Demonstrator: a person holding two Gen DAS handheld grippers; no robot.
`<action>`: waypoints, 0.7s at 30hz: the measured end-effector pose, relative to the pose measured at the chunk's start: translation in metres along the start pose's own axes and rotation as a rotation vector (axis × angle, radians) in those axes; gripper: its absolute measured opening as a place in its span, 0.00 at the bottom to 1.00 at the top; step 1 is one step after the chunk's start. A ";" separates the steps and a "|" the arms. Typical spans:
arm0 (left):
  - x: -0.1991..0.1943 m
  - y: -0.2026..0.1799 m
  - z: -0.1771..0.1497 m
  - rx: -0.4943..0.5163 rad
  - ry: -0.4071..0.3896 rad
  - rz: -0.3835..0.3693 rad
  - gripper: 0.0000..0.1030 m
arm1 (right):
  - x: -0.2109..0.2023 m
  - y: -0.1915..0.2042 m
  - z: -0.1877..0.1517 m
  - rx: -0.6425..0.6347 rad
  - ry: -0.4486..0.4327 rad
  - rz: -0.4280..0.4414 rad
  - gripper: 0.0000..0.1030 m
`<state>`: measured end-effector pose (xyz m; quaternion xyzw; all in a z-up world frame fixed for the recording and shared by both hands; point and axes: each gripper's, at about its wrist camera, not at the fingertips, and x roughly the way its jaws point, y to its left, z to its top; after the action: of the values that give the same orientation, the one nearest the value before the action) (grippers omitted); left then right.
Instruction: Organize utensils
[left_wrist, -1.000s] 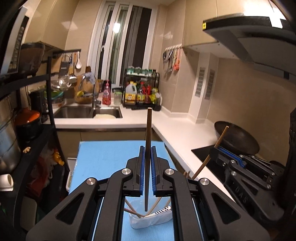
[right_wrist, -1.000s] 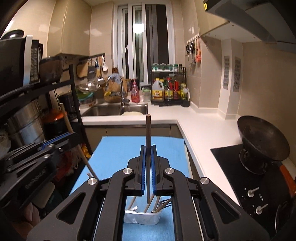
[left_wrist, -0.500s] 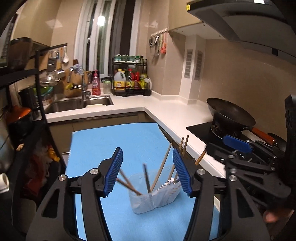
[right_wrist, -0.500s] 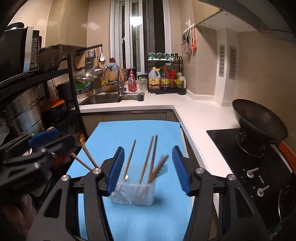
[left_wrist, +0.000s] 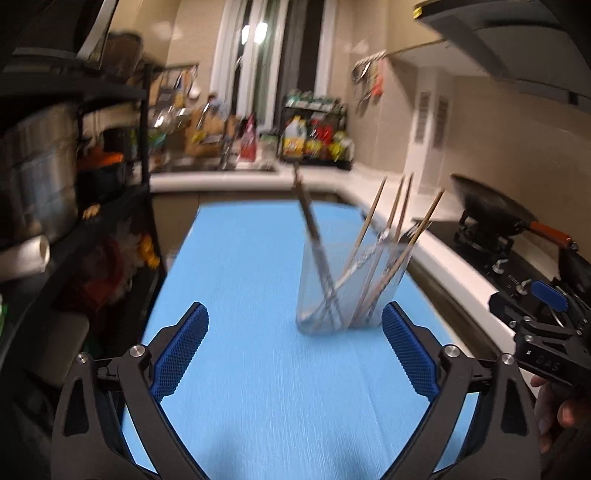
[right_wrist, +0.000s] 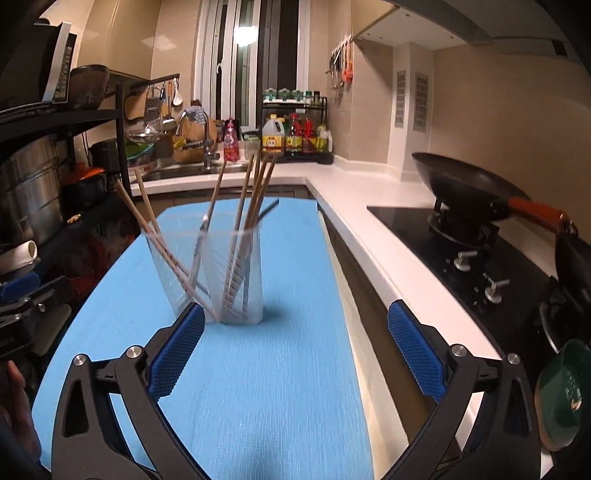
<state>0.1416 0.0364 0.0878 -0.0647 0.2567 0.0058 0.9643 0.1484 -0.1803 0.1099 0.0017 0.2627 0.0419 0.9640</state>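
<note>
A clear plastic cup (left_wrist: 343, 291) (right_wrist: 221, 277) stands upright on the blue mat (left_wrist: 258, 369) (right_wrist: 266, 369). It holds several wooden chopsticks (left_wrist: 373, 221) (right_wrist: 255, 192) leaning outward, with a metal utensil (right_wrist: 201, 243) among them. My left gripper (left_wrist: 293, 347) is open and empty, low over the mat, just in front of the cup. My right gripper (right_wrist: 295, 347) is open and empty, with the cup just beyond its left finger. Each gripper shows at the edge of the other's view (left_wrist: 543, 332) (right_wrist: 22, 306).
A white counter (right_wrist: 369, 229) runs along the mat's right side, with a hob and a black wok (right_wrist: 469, 188). A black rack with steel pots (right_wrist: 29, 195) stands left. A sink and bottles (right_wrist: 291, 136) are at the back. A green bowl (right_wrist: 565, 391) sits near right.
Both grippers held a chopstick upright above the cup, opened and let them drop into it. Both have since dropped lower and pulled back from the cup.
</note>
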 end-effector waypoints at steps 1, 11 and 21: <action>0.003 0.000 -0.002 -0.007 0.012 -0.008 0.92 | 0.002 0.000 -0.001 -0.009 0.007 0.006 0.95; 0.028 0.005 -0.013 -0.004 0.044 0.004 0.93 | 0.016 0.001 -0.009 0.016 0.014 -0.019 0.95; 0.027 0.000 -0.015 0.012 0.037 -0.002 0.93 | 0.019 0.007 -0.012 0.010 0.020 -0.020 0.95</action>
<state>0.1578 0.0336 0.0614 -0.0591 0.2743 0.0021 0.9598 0.1582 -0.1720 0.0897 0.0035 0.2723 0.0312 0.9617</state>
